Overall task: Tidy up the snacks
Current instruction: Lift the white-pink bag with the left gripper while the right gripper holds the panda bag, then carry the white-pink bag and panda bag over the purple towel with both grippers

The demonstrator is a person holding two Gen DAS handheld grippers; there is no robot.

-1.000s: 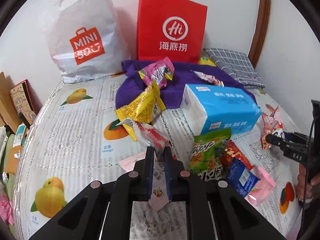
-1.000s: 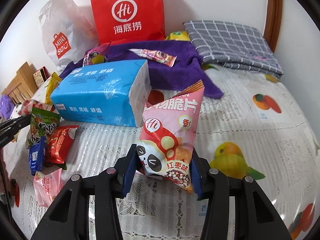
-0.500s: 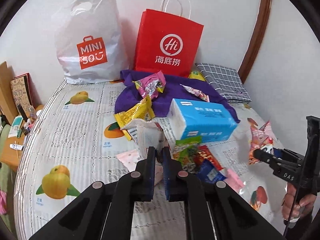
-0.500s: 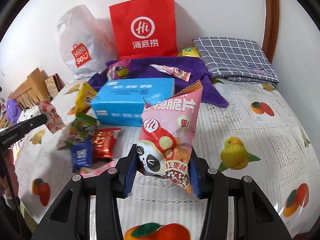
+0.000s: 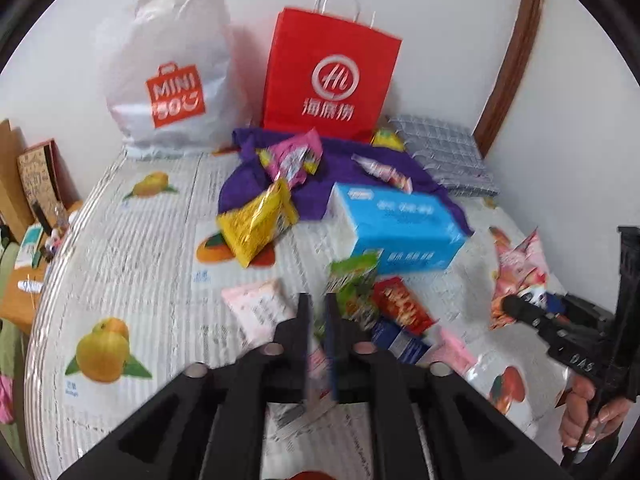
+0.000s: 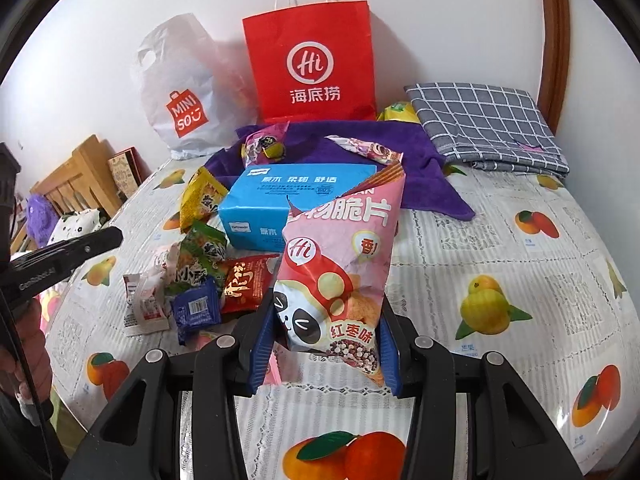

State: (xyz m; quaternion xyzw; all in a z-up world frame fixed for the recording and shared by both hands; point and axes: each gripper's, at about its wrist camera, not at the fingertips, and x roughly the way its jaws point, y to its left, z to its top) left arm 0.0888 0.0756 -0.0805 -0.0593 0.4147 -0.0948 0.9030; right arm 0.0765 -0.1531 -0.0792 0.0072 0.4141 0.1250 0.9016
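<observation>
Right wrist view: pink panda-print snack bag (image 6: 340,264), upright, crinkled

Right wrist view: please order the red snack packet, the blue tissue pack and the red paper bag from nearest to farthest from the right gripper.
1. Red snack packet, just left of the right gripper, which holds a pink chip bag.
2. Blue tissue pack, behind it, mid-bed.
3. Red paper bag, upright against the back wall.

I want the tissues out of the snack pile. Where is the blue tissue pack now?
The blue tissue pack lies mid-table in both wrist views, just before the purple cloth, with the yellow snack bag at its left end.
</observation>
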